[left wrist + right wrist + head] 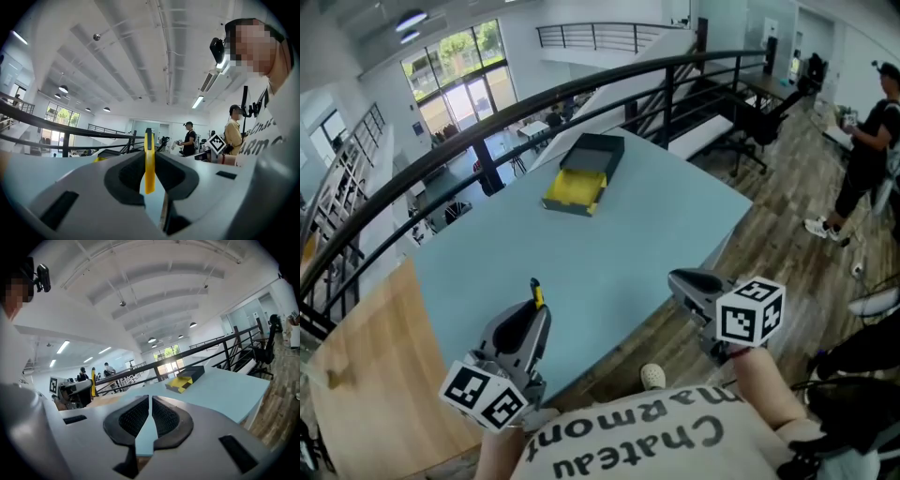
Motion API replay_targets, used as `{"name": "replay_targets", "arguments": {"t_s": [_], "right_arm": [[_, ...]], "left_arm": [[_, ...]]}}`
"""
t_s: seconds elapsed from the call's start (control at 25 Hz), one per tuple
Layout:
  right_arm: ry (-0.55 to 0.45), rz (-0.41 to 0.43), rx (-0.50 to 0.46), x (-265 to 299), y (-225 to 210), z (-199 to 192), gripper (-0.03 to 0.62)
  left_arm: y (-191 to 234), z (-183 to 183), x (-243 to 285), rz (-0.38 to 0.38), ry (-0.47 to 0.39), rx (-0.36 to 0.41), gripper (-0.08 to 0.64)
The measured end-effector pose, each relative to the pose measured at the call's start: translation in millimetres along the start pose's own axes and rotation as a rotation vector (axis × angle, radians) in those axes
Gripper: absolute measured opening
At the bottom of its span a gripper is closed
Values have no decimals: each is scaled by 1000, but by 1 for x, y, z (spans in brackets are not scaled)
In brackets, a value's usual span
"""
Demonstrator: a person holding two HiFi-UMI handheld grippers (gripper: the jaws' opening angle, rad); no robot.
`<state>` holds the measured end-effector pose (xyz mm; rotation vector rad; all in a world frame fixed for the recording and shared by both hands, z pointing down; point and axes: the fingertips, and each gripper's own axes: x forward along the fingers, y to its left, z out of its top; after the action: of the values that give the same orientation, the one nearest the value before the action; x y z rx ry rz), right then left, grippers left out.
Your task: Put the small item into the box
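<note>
The left hand-held gripper [534,307], lower left, pinches the thin yellow item [149,161] upright; the right hand-held gripper [150,403] is closed, empty; the box [583,174] lies open, upper centre; keep the pinch firm, release low inside it.

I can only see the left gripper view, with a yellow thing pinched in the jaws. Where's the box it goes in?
Observer: The box sits far across the blue table, ahead of you.
Child: Is it open?
Observer: Yes, its yellow tray is slid out of the dark sleeve, toward your side.
Child: Is my other gripper holding anything?
Observer: No, the right gripper has its jaws together with nothing between them.
</note>
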<state>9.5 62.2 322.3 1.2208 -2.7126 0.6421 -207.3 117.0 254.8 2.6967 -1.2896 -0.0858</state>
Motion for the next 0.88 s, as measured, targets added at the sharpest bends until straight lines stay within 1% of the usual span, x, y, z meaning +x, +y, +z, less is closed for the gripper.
{"name": "replay_targets", "arguments": {"t_s": [0.2,0.4,0.6,0.88], "right_arm": [[17,42,-18,32,-36,31,48],[47,63,-35,61,-75,50,48],[69,98,-46,87,-105,70,48],[104,124,-45,110,-139,71,48]], "left_arm": [[24,7,46,41,-13,-31,61],[44,8,86,79,-14,-41,61],[63,14,119,129,-28,-60,61],[79,5,152,173,-32,-76,61]]}}
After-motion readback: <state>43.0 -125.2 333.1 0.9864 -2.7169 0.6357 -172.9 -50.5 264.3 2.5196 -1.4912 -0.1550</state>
